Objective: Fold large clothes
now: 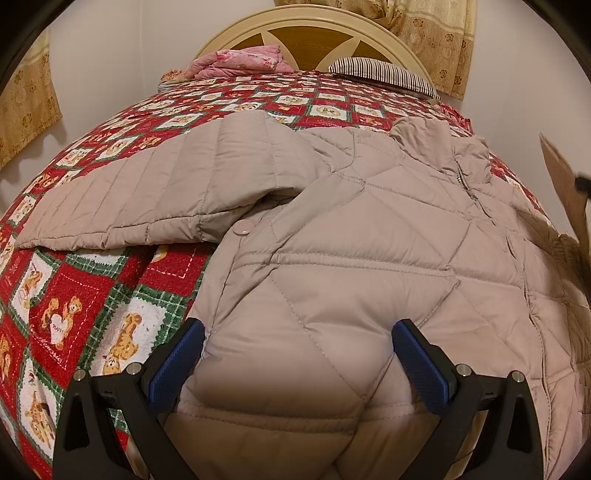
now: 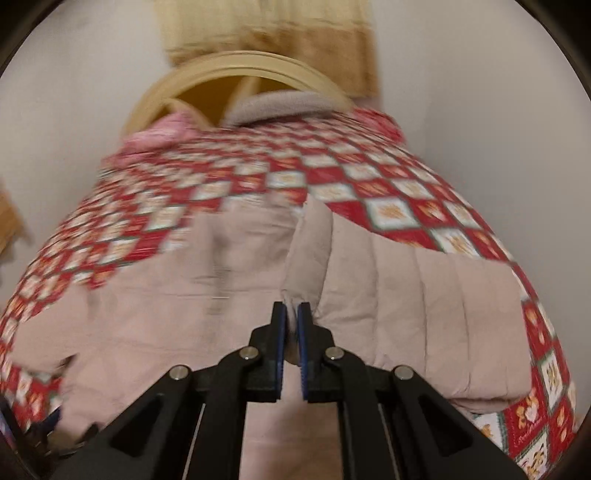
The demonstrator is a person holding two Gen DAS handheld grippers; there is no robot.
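Note:
A large beige quilted puffer coat [image 1: 332, 229] lies spread on a bed with a red, green and white teddy-bear blanket [image 1: 85, 295]. One sleeve [image 1: 129, 199] stretches left. My left gripper [image 1: 297, 332] is open, its blue pads either side of a bulge of the coat's near edge, not closed on it. In the blurred right wrist view the coat [image 2: 147, 295] covers the near bed, another sleeve [image 2: 424, 295] reaching right. My right gripper [image 2: 289, 314] is shut on a pinched ridge of the coat fabric [image 2: 308, 251].
A cream arched headboard [image 1: 306, 22] stands at the far end, with a pink folded cloth [image 1: 240, 61] and a striped pillow [image 1: 384, 74] in front of it. Patterned curtains [image 1: 436, 33] hang behind. A cardboard piece [image 1: 561, 184] sticks up at the right bed edge.

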